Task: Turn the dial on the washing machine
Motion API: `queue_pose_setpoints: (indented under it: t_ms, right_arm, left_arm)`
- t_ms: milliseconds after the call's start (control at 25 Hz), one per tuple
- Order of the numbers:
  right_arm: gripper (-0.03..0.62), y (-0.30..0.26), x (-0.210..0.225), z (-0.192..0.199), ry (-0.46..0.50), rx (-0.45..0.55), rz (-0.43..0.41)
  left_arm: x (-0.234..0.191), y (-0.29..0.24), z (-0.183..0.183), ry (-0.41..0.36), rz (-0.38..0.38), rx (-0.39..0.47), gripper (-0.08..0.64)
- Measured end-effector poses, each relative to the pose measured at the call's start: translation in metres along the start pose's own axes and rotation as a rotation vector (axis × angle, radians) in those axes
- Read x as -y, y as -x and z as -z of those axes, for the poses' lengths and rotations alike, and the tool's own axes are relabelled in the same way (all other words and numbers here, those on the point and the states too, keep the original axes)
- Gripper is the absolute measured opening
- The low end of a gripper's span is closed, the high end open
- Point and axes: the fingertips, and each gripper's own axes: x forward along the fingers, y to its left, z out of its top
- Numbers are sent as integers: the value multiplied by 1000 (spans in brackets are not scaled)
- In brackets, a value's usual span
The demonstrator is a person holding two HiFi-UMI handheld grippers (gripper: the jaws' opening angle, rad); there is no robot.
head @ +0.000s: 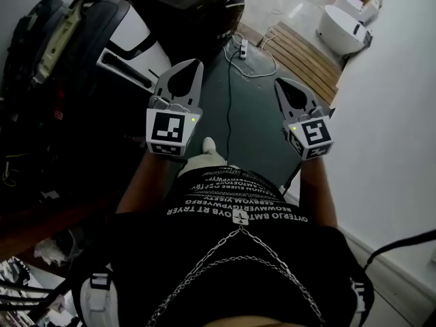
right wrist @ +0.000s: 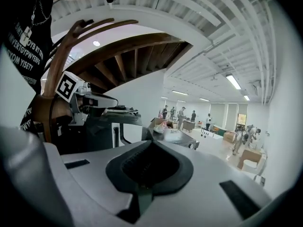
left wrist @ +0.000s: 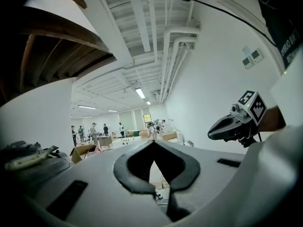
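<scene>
Your left gripper [head: 194,65] is left of your right gripper [head: 282,82], well apart. A cable [head: 227,101] runs on the floor between them. A slatted pallet [head: 303,53] lies far right, a wall [head: 395,114] stands to your right, and piled gear [head: 61,67] sits on your left.

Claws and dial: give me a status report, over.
Left claw shut, empty. Right claw shut, empty. Dial not in sight in any view. Black cable trails across the floor ahead.
</scene>
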Motion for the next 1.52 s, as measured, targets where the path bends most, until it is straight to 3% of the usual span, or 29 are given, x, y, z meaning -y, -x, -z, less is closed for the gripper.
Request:
queue_pose_setpoints:
  t_ms: [280,400,560,720,960,1520]
  right_arm:
    - [-3,-57,24,-18,13,-20,82]
    - [-3,-66,35,-23,6,-30,133]
    - [-3,-73,39,-28,-5,-47,179]
    - [-3,-80,31,-27,33,-84,194]
    - [-3,-91,33,-31,21,-86,192]
    - [-3,-152,52,-32,64,-87,68]
  left_arm:
    - [-47,-63,3,13,92,33,6]
    - [-54,-80,8,-18,141,27,6]
    - [-64,-94,11,21,187,48,6]
    - [-70,-97,14,56,225,90,6]
    - [-73,-102,14,62,246,85,6]
    - [-124,-113,21,70,91,35,6]
